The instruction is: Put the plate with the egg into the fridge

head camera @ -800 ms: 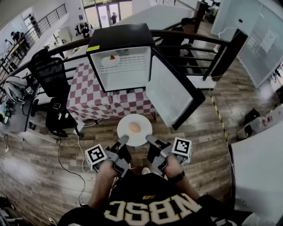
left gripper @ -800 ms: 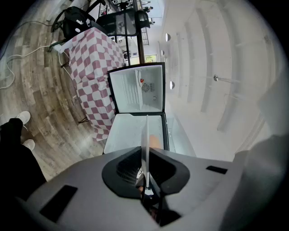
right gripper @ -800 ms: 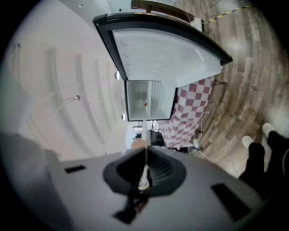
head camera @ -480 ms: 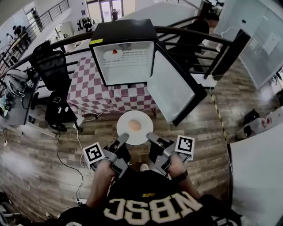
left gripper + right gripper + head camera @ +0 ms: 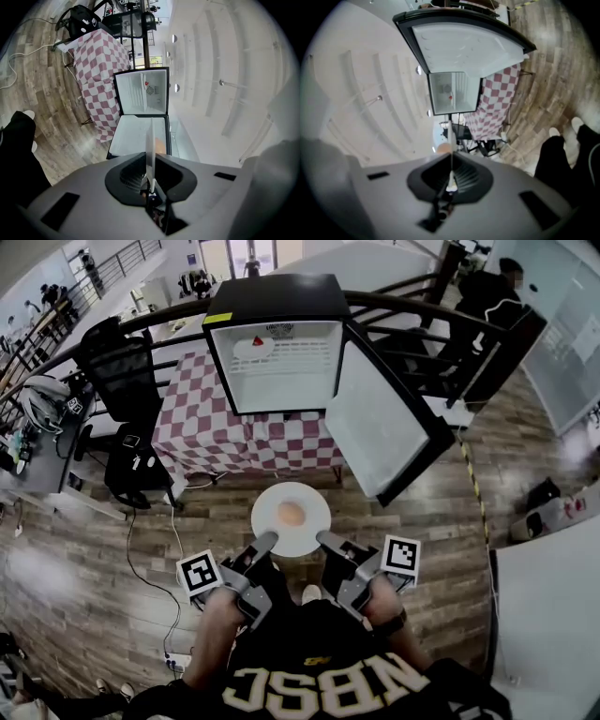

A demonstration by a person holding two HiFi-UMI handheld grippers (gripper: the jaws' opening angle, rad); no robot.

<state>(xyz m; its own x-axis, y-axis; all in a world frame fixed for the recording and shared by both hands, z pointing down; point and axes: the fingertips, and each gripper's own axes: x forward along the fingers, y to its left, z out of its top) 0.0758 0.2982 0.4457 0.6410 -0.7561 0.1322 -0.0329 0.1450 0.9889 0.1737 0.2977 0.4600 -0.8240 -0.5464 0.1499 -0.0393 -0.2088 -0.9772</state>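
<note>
Head view: left gripper (image 5: 266, 540) and right gripper (image 5: 324, 539) are clamping the plate (image 5: 311, 522) bearing the egg (image 5: 291, 514); fridge door (image 5: 380, 423) is jutting open, far right.

Ahead, on the surface (image 5: 225, 442), the fridge (image 5: 277, 357), door (image 5: 375, 423) swung open to the right, chair (image 5: 117, 381) to the left. Nearer, the plate (image 5: 291, 532) with the egg (image 5: 291, 514) at its middle, near rim clamped by left hand-held gripper (image 5: 265, 541) and right hand-held gripper (image 5: 324, 539) on either side.

A round white plate (image 5: 311, 533), level in mid-air, carries a brown egg (image 5: 291, 514) centrally, before a black mini fridge (image 5: 277, 298) standing open.
</note>
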